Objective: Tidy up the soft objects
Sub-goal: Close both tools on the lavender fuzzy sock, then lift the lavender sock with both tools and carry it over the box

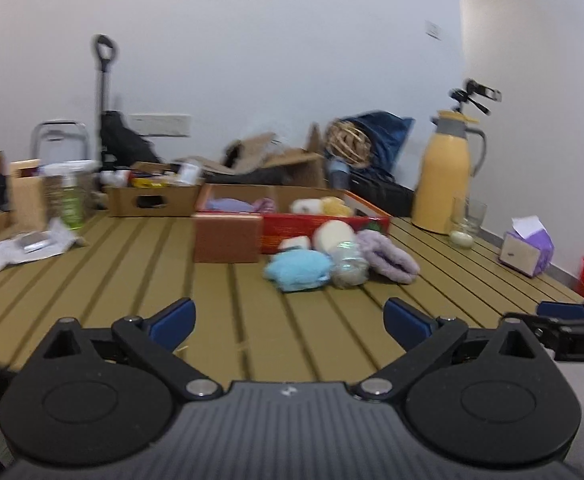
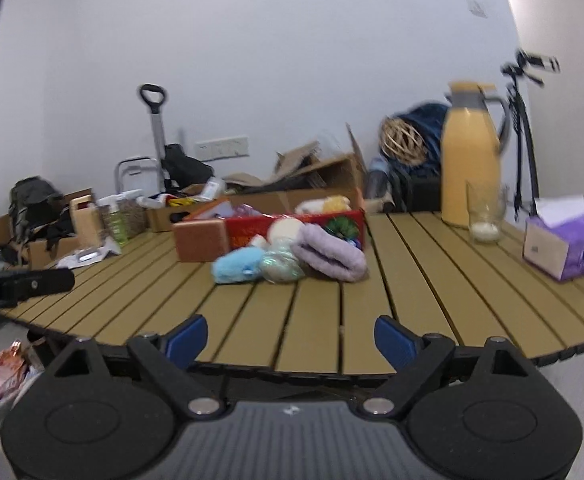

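With both the left gripper (image 1: pixel 288 320) and right gripper (image 2: pixel 290 338) spread apart and empty, reach toward twelve o'clock for the blue plush (image 1: pixel 296 269) heaped just before the red box (image 1: pixel 323 226), pinching its middle.

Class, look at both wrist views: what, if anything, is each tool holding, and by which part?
Nothing is held. The left tool and right tool are both open and empty above the table, short of the soft pile.
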Demonstrator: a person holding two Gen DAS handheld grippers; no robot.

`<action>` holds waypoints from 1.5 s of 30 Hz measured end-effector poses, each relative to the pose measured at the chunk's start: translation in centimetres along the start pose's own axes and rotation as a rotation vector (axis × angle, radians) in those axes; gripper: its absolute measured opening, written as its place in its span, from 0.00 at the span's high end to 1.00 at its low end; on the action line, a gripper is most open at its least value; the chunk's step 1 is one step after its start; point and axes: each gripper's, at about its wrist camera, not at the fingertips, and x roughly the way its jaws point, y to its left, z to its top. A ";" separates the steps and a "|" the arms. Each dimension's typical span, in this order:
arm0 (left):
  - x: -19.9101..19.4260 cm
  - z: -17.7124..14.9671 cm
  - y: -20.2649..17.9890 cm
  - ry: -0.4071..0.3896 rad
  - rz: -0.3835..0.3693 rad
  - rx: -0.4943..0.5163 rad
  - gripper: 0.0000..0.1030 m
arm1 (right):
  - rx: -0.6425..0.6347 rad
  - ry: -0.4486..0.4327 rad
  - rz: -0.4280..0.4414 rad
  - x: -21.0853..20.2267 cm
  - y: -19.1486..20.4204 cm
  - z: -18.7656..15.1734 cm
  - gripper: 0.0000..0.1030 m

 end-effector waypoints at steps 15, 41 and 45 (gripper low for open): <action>26.3 7.3 -6.8 0.219 -0.224 -0.043 0.52 | 0.308 0.096 0.023 20.2 -10.1 6.8 0.41; 15.4 6.9 -2.0 0.088 -0.399 -0.254 0.82 | 0.201 -0.020 0.158 15.1 -5.7 8.3 0.78; 10.4 5.7 -1.1 0.077 -0.391 -0.282 0.82 | 0.158 -0.024 0.188 10.1 -3.1 7.7 0.79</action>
